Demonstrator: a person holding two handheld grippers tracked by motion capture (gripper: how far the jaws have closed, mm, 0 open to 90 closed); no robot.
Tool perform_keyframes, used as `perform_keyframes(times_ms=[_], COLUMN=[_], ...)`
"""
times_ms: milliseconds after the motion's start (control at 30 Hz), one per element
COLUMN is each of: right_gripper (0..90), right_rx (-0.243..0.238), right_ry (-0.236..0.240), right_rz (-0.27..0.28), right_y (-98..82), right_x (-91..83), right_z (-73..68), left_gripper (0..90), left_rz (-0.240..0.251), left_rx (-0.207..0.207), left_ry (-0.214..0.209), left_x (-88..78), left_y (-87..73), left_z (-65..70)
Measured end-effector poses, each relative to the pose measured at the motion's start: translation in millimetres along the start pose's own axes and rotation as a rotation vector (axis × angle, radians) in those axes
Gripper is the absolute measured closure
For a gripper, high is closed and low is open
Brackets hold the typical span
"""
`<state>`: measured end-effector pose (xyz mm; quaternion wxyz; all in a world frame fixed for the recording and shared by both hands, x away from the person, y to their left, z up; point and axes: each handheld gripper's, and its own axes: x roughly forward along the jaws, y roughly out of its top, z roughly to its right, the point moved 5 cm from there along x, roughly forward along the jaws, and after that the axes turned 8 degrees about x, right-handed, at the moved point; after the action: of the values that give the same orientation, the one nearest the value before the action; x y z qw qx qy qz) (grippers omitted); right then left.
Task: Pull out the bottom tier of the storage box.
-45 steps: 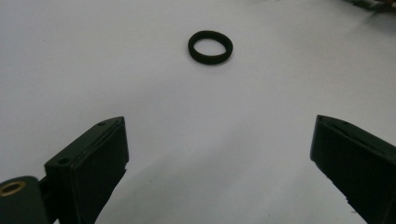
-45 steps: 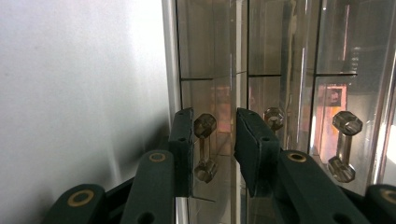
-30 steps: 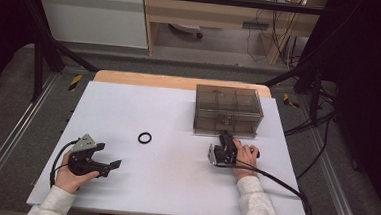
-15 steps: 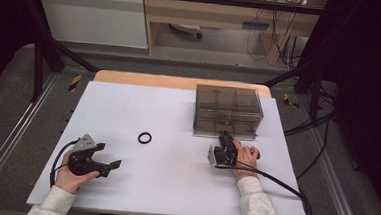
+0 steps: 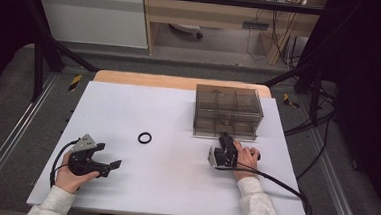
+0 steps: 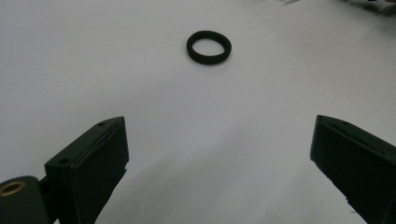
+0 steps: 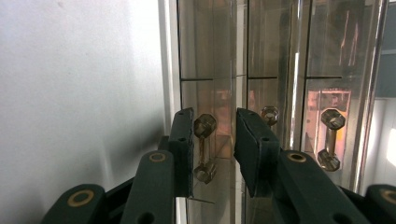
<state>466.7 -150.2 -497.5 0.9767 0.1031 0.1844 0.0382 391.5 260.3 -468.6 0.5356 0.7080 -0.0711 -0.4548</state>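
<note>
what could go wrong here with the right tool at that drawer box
The right tool has its jaws on either side of a small handle on the clear box, apparently not yet pressing. If they close off-centre, they could slip off the thin handle. The box looks light, so a pull may drag it across the table rather than open a drawer. The left tool sits open, well short of the ring, too far to steady the box.

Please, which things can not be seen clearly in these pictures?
- Right gripper, high view: the hand and the gripper body cover the jaws, so a grip on the drawer handle cannot be confirmed.
- Same handle, right gripper view: it stands between the jaws, but contact is not clear.
- Box, both views: tinted walls and reflections hide any contents.
- Ring, high view: too small to tell its material.
</note>
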Motion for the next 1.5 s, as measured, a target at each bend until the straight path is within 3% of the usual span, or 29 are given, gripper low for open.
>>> perform_keyframes(times_ms=[633, 1500], right_gripper=[68.8, 68.8], right_rx=[-0.022, -0.016], right_ry=[0.003, 0.013], right_rz=[0.008, 0.011], right_y=[1.4, 1.0], right_x=[-6.0, -15.0], right_z=[-1.3, -3.5], left_gripper=[4.2, 4.2], left_rz=[0.000, 0.001], left_rx=[0.002, 0.003], left_ry=[-0.001, -0.001], left_x=[-0.2, -0.6], left_y=[0.2, 0.6], left_z=[0.2, 0.8])
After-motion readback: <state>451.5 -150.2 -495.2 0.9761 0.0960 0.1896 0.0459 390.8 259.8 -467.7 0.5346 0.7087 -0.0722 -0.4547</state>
